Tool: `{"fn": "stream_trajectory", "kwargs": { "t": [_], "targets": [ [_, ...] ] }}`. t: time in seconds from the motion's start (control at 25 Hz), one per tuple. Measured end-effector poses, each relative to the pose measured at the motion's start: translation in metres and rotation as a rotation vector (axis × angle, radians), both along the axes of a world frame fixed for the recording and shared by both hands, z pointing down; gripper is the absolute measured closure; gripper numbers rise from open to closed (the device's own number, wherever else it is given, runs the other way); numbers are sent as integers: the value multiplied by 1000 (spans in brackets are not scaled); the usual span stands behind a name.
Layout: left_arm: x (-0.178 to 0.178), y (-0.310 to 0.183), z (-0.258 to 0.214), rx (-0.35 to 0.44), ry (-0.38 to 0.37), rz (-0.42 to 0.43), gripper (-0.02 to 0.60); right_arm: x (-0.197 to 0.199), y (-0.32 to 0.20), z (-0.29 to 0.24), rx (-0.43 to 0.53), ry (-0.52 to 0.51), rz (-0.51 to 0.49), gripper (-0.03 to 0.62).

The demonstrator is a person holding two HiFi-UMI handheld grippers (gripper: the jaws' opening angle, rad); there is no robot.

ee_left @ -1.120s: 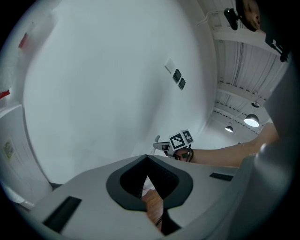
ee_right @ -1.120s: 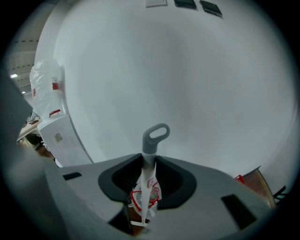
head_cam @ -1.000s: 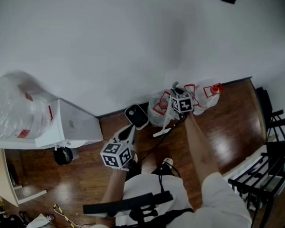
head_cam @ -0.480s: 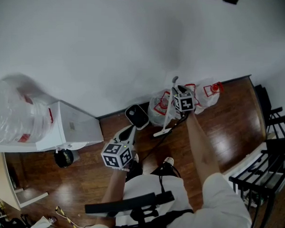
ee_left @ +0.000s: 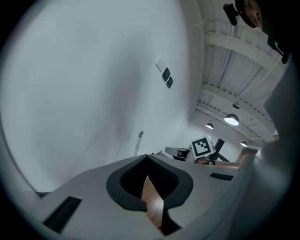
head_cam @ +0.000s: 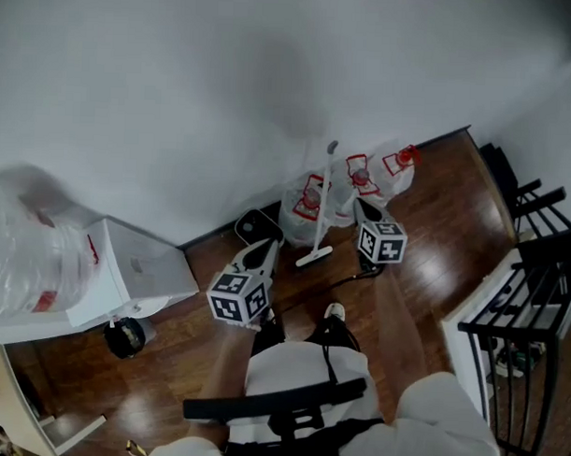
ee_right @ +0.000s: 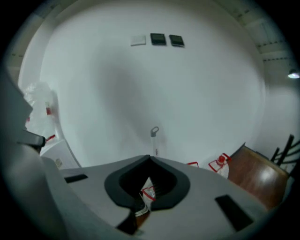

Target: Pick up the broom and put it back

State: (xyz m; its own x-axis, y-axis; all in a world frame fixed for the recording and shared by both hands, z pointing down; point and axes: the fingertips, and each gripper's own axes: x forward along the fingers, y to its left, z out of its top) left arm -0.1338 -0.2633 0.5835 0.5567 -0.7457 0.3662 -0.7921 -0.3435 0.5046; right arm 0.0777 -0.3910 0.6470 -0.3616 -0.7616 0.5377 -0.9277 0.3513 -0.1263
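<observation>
Wall: plain white and unbroken. It fills the upper half of the head view and meets the floor along a dark skirting.
Floor: dark glossy wood planks that run out from the wall and catch some glare.
Dispenser: a white cabinet set against the wall at its left end, with a clear jug on top.
Rack: black metal bars at the right, standing out from the wall.
Bags: pale plastic with red print, bunched at the wall's foot.
Broom: stands nearly upright with its handle tip leaning on the wall. Its pale head rests on the floor just off the wall, in front of the bags, and neither gripper touches it.
Left gripper: held off the wall and pointing toward it. Its fingers are pressed together with nothing between them.
Right gripper: near the bags and clear of the wall. Its fingers are pressed together and empty.
Switch plates: small, one white and two dark, high on the wall.
</observation>
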Motion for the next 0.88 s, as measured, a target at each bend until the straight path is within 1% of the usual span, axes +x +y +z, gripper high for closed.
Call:
{"fn": "stream_trajectory", "kwargs": {
  "t": [0.08,0.16,0.24,0.28,0.4,0.52,0.6,0.68,0.76,0.88],
  "targets": [
    [9,1,-2,11,-5,61,595,13,39,1,-42,-94,80,583],
    [20,4,-3,22,-18,121,595,25,76,-2,-84,-209,170,584],
    [31,6,-6,37,-24,161,595,34,108,-8,-99,-308,238,585],
    [37,9,-9,45,-22,172,595,37,124,-10,-96,-328,254,585],
    [56,23,-15,66,-5,201,595,39,172,-16,-78,-336,264,584],
    [85,52,-22,88,-3,241,595,46,221,-32,-49,-392,268,585],
    [105,77,-27,104,-9,259,595,60,255,-45,-17,-416,267,585],
    [125,108,-31,114,-15,271,595,78,294,-58,12,-437,272,585],
    [146,149,-33,115,-25,285,595,97,335,-68,26,-453,275,585],
    [164,216,-38,122,-40,280,595,117,385,-77,34,-455,240,585]
  ]
}}
